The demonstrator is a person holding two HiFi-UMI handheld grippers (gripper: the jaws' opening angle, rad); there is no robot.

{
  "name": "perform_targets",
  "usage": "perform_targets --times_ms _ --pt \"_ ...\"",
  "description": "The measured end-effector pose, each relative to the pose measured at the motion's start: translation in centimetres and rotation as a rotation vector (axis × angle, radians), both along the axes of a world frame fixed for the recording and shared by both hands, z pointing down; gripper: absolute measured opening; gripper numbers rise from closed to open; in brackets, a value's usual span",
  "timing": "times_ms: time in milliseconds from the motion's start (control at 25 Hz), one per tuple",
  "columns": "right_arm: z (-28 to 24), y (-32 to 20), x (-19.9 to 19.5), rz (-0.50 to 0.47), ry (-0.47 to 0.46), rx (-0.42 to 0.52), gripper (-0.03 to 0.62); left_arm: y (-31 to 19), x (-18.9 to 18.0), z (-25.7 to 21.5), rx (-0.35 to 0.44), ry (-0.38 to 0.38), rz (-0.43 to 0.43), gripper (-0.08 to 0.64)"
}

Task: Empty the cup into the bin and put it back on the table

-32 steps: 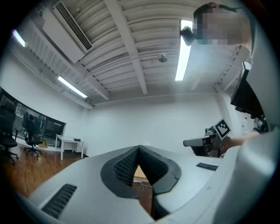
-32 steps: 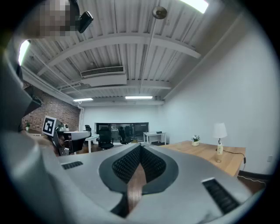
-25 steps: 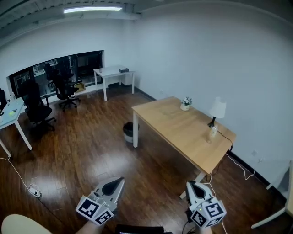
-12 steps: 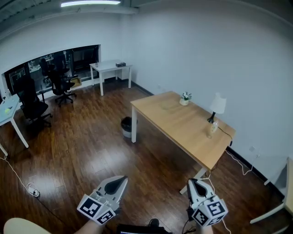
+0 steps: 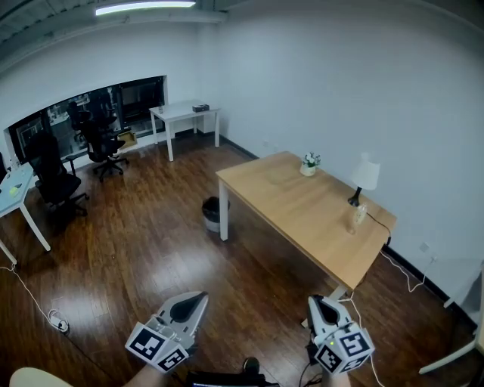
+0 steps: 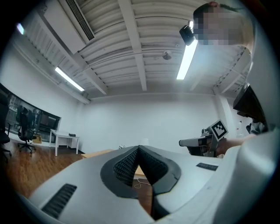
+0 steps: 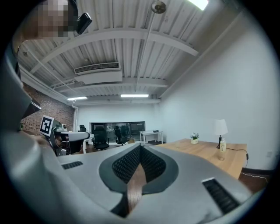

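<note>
Task not begun, by look of it. Left gripper [image 5: 201, 296] and right gripper [image 5: 313, 302] both clenched, empty, low over dark wood floor [image 5: 151, 249], well apart from light wooden table [image 5: 295, 204]. Small clear cup [image 5: 352, 226], faint, apparently near table's right corner beside white-shaded lamp [image 5: 364, 179]. Black round bin [image 5: 212, 214] by table's left corner leg. Left: grasp, tip, return.

Light: even and fairly bright, from a ceiling tube [image 5: 144, 7].
Windows [image 5: 91, 113]: dark, giving no light.
Glare: a pale sheen on the dark floor [image 5: 162, 261]; a strip light [image 6: 187, 61] blows out white in the left claw view.
Shadows: faint, under the surface [image 5: 302, 212].
Distortion: strong fisheye; walls [image 5: 340, 83] bow, and black corners ring both claw views.
Focus: the room is sharp; the left claw [image 6: 139, 148] and right claw [image 7: 140, 146] blur nearest the lens.
</note>
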State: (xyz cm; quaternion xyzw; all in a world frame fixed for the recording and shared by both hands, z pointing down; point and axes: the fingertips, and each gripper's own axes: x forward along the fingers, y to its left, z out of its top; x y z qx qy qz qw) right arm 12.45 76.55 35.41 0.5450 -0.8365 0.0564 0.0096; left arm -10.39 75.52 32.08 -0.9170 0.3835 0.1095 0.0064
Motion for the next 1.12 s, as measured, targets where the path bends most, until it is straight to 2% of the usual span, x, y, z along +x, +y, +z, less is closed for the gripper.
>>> perform_targets --times_ms 440,1120 --pt "-0.4 -6.5 3.1 -0.001 0.002 0.002 0.0 -7.1 3.6 -0.4 -0.006 -0.013 0.009 -0.008" --pt "0.3 -14.0 7.2 -0.018 -0.011 -0.012 0.0 -15.2 8.6 -0.4 -0.013 -0.023 0.015 -0.008"
